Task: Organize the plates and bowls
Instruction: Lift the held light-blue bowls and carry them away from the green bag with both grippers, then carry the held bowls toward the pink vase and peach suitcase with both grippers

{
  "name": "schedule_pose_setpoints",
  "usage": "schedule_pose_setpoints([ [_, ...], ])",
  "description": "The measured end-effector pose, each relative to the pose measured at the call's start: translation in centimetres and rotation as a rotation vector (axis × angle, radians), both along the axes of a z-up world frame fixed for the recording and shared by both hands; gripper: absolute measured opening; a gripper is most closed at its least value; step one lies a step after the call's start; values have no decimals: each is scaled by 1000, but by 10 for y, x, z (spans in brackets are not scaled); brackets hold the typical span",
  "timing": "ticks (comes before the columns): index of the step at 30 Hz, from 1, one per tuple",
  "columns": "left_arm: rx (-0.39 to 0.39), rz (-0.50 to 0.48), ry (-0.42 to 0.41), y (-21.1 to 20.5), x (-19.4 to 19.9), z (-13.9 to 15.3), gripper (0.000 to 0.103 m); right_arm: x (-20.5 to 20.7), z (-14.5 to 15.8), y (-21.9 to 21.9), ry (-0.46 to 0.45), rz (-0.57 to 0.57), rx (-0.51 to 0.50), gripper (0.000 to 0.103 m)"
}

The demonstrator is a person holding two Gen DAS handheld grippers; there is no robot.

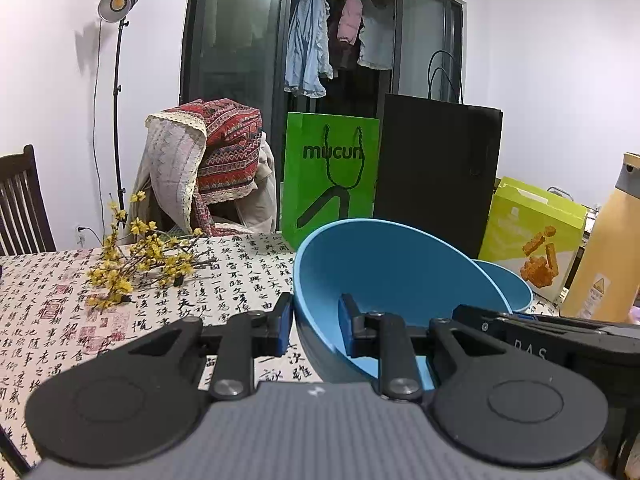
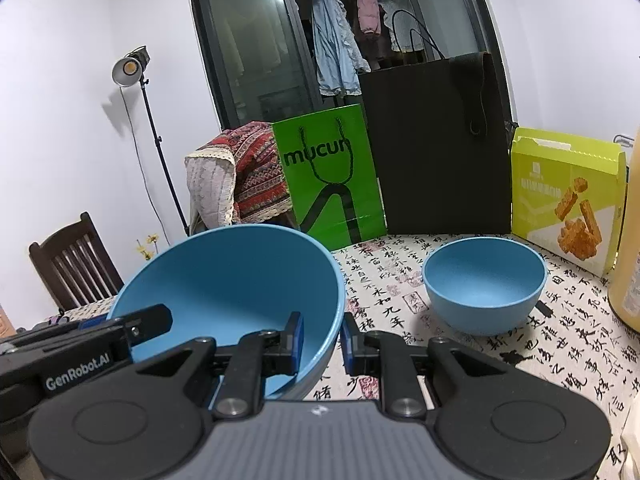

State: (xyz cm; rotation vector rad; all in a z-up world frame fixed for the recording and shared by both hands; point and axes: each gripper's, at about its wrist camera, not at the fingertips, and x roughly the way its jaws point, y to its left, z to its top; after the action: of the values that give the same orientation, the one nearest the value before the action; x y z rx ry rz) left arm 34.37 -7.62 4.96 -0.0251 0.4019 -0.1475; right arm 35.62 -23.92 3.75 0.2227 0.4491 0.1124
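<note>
Calligraphy tablecloth (image 2: 400,280) | L gripper (image 1: 316,326) jaws – clamped on big blue bowl (image 1: 384,268) rim | R gripper (image 2: 322,344) jaws – same, opposite rim

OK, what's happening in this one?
A large blue bowl is held by both grippers, each clamped on an opposite side of its rim: left gripper, right gripper. It tilts above the calligraphy tablecloth. A smaller blue bowl sits on the table ahead, empty, probably where the large one is headed.

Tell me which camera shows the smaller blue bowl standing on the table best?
The right wrist view: the smaller round blue bowl stands whole and upright on the calligraphy tablecloth. The left wrist view shows only a sliver behind the big blue bowl.
</note>
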Motion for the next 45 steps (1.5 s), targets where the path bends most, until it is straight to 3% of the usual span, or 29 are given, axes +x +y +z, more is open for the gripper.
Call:
schedule_pose_setpoints([
  [26,26,6,13,20,-67,6,25,-52,6,13,21,60,30,19],
  [35,-53,34,-34,28,-80,12,25,-67,7,22,-26,18,48,19],
  [45,-130,104,-153,33,-106,21,26,-79,3,31,-52,8,85,19],
])
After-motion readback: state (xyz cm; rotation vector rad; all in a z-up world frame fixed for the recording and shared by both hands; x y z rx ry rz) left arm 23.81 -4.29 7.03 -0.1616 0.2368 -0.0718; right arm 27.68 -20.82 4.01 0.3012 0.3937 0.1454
